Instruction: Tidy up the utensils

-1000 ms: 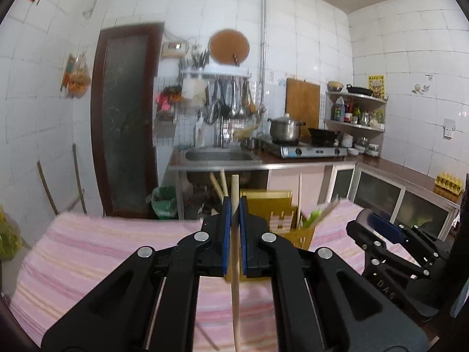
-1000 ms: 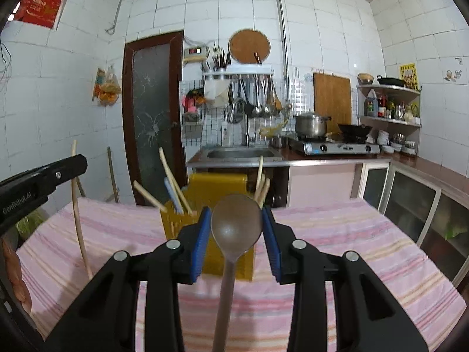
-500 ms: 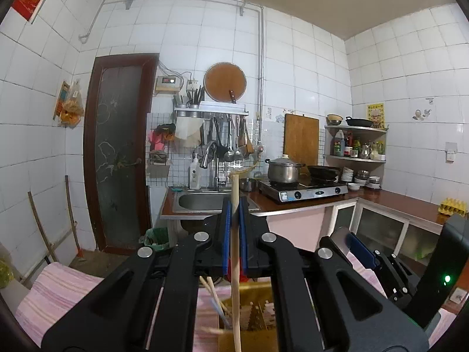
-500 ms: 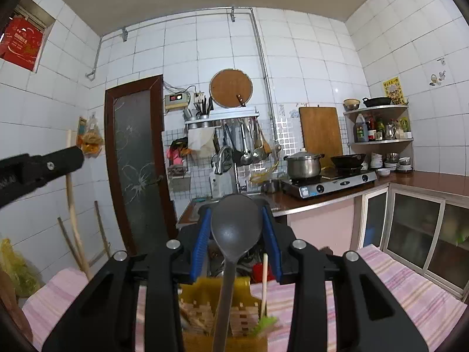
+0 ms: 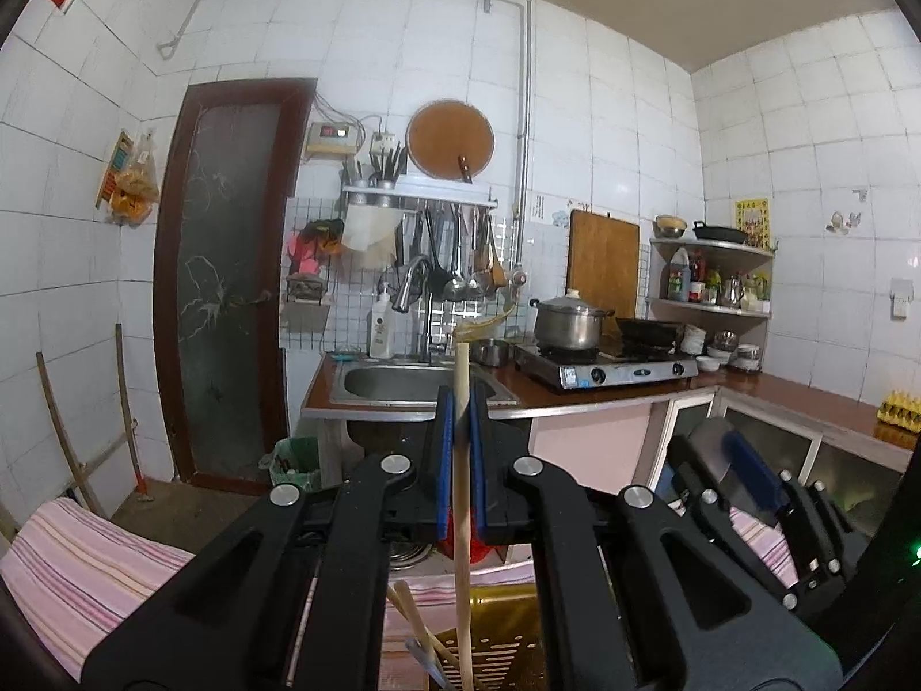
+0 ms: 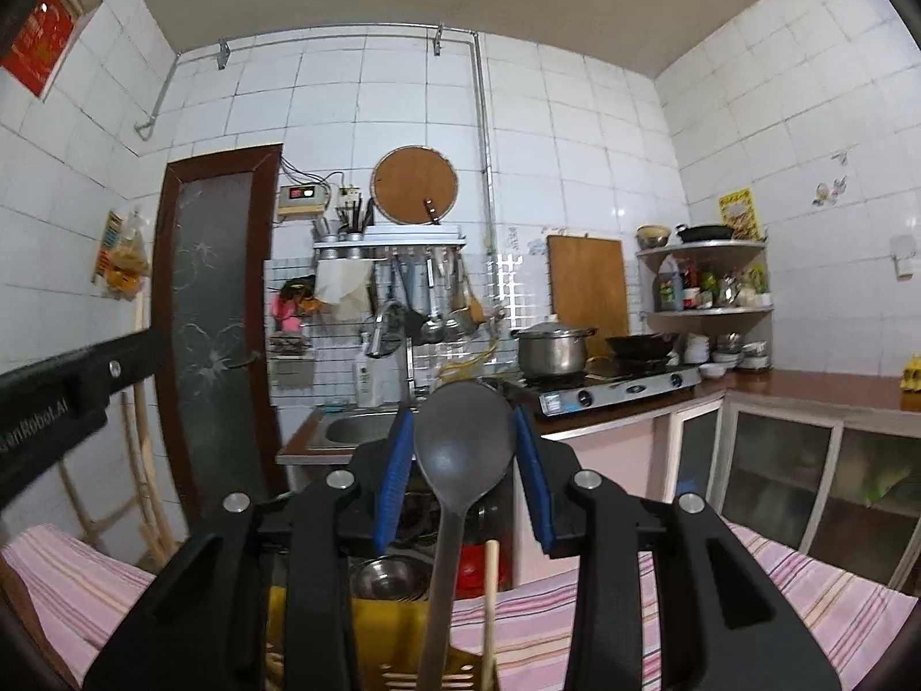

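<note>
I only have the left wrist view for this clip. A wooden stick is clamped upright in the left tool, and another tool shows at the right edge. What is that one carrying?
Observer: The right tool holds a dark spoon, bowl up between the blue pads.
Operator: Is its handle over the yellow holder?
Observer: Yes, the handle runs down in front of the yellow holder on the striped cloth.
Operator: Anything else near that handle?
Observer: A pale wooden stick rises just right of it; its base is cut off by the frame.
Operator: Does the left tool appear there?
Observer: Only its black side, at the left edge.
</note>
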Demonstrator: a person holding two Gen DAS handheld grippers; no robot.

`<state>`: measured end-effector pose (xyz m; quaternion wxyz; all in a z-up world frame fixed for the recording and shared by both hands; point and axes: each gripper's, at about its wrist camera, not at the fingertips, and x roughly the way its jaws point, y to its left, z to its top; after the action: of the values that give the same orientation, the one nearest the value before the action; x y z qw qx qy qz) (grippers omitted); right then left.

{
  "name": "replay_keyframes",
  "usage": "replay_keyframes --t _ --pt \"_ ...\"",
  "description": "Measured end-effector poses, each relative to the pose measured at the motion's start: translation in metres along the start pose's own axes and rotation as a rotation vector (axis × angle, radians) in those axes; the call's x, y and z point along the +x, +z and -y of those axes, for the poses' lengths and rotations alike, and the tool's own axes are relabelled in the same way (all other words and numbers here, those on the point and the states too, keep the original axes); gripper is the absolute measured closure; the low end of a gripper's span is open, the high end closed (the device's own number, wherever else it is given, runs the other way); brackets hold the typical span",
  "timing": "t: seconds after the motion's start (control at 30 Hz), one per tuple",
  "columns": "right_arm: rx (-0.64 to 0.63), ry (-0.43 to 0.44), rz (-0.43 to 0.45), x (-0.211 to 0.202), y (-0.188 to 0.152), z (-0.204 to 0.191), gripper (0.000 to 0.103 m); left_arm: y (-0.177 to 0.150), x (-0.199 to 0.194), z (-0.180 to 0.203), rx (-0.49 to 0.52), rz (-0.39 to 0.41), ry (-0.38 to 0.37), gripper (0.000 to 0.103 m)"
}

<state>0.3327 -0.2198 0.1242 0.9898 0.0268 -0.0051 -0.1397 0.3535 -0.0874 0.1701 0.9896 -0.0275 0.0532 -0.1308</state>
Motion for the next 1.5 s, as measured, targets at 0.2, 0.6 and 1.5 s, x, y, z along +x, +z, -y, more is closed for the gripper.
replay_keyframes --t 0.2,0.6,1.5 --pt "-0.021 -0.024 0.01 0.006 -0.008 -0.002 0.068 -0.018 0.009 -0.007 0.004 -0.023 0.008 0.099" --pt "-0.13 0.06 -0.059 0.0 -0.023 -0.004 0.051 -0.028 0.018 -0.034 0.001 -0.127 0.002 0.085" --pt "-0.103 0.177 -0.373 -0.253 -0.064 0.076 0.004 -0.12 -0.256 -0.038 -0.021 -0.246 0.142 0.005"
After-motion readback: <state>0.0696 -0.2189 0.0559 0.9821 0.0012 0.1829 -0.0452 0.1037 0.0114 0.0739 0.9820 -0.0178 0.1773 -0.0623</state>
